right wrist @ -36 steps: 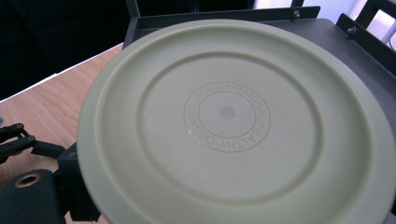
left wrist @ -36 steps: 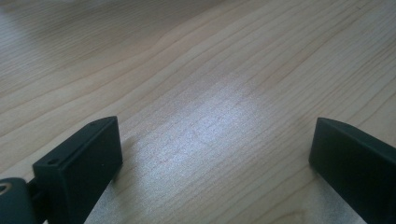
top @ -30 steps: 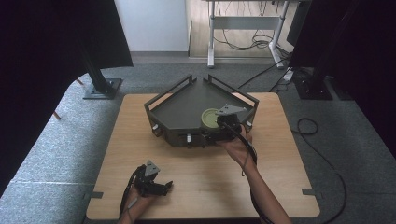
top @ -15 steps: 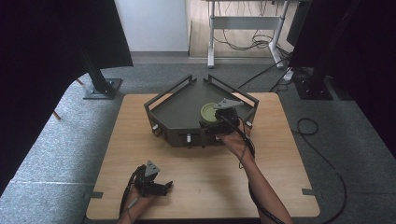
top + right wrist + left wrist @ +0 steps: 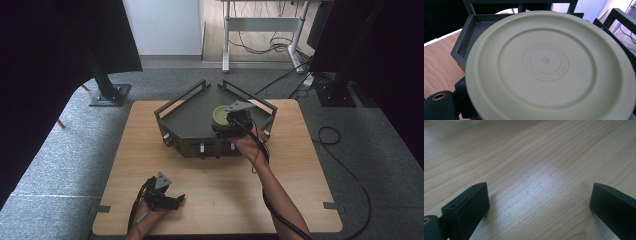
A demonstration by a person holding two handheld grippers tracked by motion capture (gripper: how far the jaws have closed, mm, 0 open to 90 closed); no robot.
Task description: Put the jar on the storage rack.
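Left gripper [image 5: 176,200]: compact black body topped by a grey three-cornered plate, black cable looping from its rear. Its jaws are matte black rectangular blocks – one bears a small hole on its upper face; a brass-coloured screw eye sits at the base. Right gripper [image 5: 220,129]: same black build, grey plate, with a black cable trailing along the forearm. Forearms bare – no sleeves visible.

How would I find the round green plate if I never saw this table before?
Look for the dark tray with raised walls on the far half of the wooden table. The plate sits over its right side, at the right gripper. It is the one round, pale green thing, with a ring of raised letters in the middle.
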